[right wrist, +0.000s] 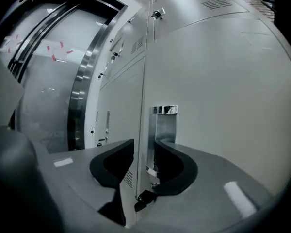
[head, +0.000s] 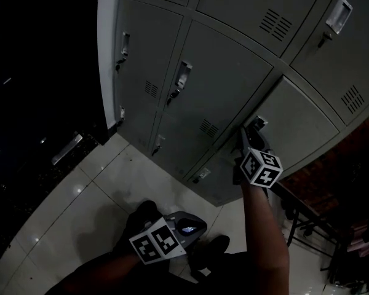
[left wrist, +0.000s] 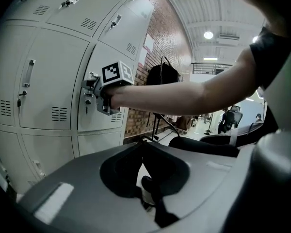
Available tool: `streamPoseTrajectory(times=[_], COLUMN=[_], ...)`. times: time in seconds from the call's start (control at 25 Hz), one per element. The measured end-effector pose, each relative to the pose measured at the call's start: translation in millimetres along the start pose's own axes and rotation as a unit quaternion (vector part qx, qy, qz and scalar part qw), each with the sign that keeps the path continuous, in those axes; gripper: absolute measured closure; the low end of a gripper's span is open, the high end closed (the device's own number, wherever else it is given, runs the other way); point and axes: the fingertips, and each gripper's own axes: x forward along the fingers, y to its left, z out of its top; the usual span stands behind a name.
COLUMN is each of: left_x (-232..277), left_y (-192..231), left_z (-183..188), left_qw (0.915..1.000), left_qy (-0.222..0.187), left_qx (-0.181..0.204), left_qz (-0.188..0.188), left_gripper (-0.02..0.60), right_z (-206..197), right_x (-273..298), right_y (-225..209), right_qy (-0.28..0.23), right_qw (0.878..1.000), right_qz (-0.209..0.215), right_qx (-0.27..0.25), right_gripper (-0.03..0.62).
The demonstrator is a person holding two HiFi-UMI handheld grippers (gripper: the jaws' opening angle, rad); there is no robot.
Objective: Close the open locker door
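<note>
Seemingly to swing it shut, the right gripper (head: 250,135) straddled the locker door (head: 301,125) at its edge, jaws parted; the left gripper (head: 190,228) idled clenched and empty at seven o'clock.

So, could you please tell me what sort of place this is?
Likely a locker area inside an office or workshop building: a bank of grey metal lockers, a glossy tiled floor, and a brick wall beside them.

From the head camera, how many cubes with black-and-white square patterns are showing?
2. One cube is at bottom centre, over the tiled floor; the other cube is higher and to the right, against a locker door. None seems hidden.
</note>
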Motion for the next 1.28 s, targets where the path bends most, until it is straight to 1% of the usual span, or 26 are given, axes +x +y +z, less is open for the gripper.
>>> streamPoseTrajectory(times=[0.16, 0.36, 0.6, 0.72, 0.84, 0.96, 1.08, 1.28], left_x=[-5, -7, -8, -8, -8, -8, -8, -8], left_y=[3, 4, 4, 5, 4, 4, 5, 5], left_z=[1, 0, 0, -1, -2, -2, -4, -5], left_qw=[1.0, 0.9999, 0.9999, 0.9999, 0.9999, 0.9999, 0.9999, 1.0], left_qy=[-0.007, -0.009, -0.012, -0.012, -0.011, -0.012, -0.011, -0.006], left_qx=[-0.002, -0.005, -0.005, -0.006, -0.003, -0.002, 0.0, 0.004], left_qz=[0.002, 0.003, 0.001, 0.001, 0.001, -0.001, 0.0, 0.003], left_gripper=[0.569, 0.569, 0.569, 0.569, 0.569, 0.569, 0.569, 0.569], right_z=[2, 3, 1, -1, -2, -2, -4, -4], right_x=[11, 17, 14, 5, -6, -23, -47, -94], right_y=[-7, -13, -8, -8, -11, -9, -3, 5], right_qy=[-0.006, -0.016, -0.008, 0.001, 0.002, -0.001, -0.005, -0.013], right_qw=[1.0, 1.0, 1.0, 0.999, 0.999, 0.999, 1.0, 1.0], right_qz=[-0.014, -0.024, -0.014, -0.035, -0.048, -0.038, -0.018, 0.014], right_qx=[0.008, 0.005, 0.007, -0.012, -0.011, -0.013, -0.018, -0.022], right_gripper=[0.459, 0.463, 0.46, 0.461, 0.459, 0.459, 0.463, 0.507])
